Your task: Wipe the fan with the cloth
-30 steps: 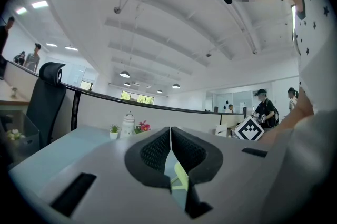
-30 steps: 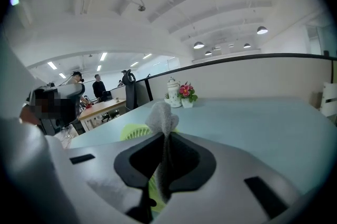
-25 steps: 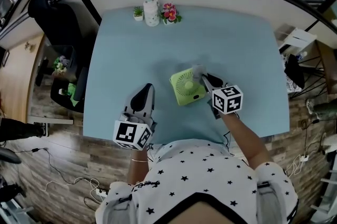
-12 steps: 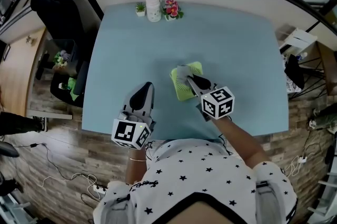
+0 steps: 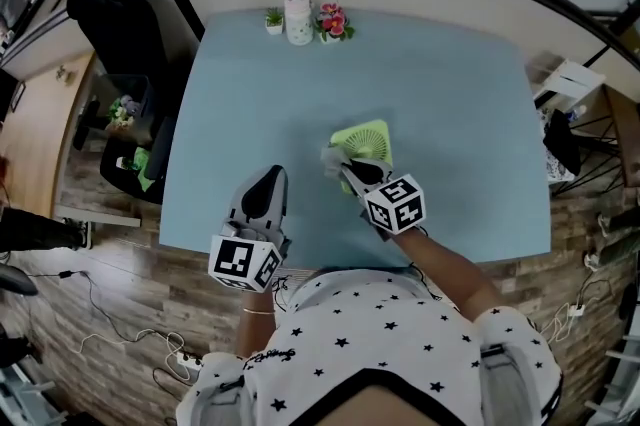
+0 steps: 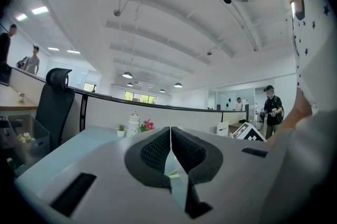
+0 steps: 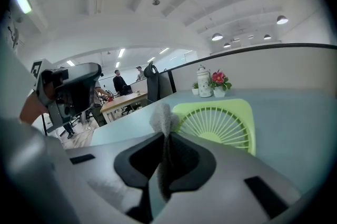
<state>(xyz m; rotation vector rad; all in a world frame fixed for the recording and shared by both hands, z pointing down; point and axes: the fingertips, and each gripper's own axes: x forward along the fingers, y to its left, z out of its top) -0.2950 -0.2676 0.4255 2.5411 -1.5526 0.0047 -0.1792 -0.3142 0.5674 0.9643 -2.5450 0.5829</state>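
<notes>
**Head view: right gripper pinches cloth at fan's lower-left edge**

Head view, mid-frame: the green fan (image 5: pixel 368 143) sits on the blue table (image 5: pixel 460 84) with its grille facing up. Can't tell if it lies flat or leans back. The right gripper (image 5: pixel 349 170) comes in from below it, jaws clamped on a grey cloth (image 5: pixel 333 157). The cloth tuft sits at the fan's lower-left edge, and contact looks likely but isn't certain.

Right gripper view confirms it: the right gripper (image 7: pixel 165 140) has its jaws closed on the cloth (image 7: pixel 163 116). A fold runs down between the pads and a tuft sticks out past the tips, overlapping the left rim of the fan (image 7: pixel 220 122).

The left gripper (image 5: pixel 267 180) is lower left of the fan, apart from it and over the table's near edge. In the left gripper view the left gripper (image 6: pixel 170 145) has its jaws pressed together with nothing between them.

At the top of the head view and well apart from the fan are a white jar (image 5: pixel 299 19), flowers (image 5: pixel 334 22) and a small plant (image 5: pixel 274 19).

Handling, as a judgement:
- **Fan:** probably light, stiff plastic with thin grille ribs. It's likely to slide or tip on the smooth table under a sideways wipe, so go light. If it needs bracing, hold the solid outer frame, not the ribs.
- **Cloth:** soft and limp. The pinch on the fold with a tuft left free looks right for wiping.
</notes>
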